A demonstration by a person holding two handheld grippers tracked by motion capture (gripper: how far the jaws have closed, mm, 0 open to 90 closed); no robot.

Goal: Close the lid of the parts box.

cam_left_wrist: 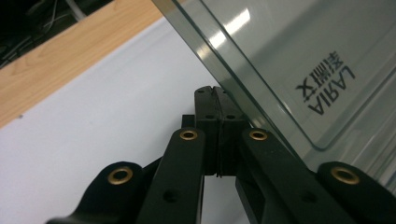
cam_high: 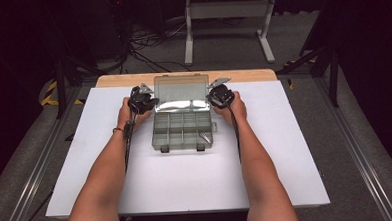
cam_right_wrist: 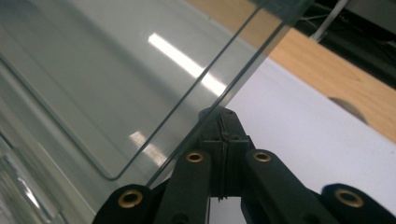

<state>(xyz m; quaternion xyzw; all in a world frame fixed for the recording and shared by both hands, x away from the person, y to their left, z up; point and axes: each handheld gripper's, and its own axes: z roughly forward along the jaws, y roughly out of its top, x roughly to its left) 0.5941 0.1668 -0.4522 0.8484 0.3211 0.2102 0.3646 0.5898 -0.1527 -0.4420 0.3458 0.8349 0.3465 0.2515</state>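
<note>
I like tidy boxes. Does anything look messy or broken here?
Nothing looks broken or spilled. The clear organizer box sits square on the white table with its lid up. One small item lies alone in a front right compartment; the other compartments look empty.

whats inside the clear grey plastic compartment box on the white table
In the clear grey plastic compartment box, lid raised, dividers form two rows of cells. One small metallic piece lies in a near-right cell. The other cells look bare, though the tinted walls could hide something tiny.

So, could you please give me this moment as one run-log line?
left hand-held gripper: shut, beside lid | right hand-held gripper: shut, beside lid | organiser box: open on white table
</note>
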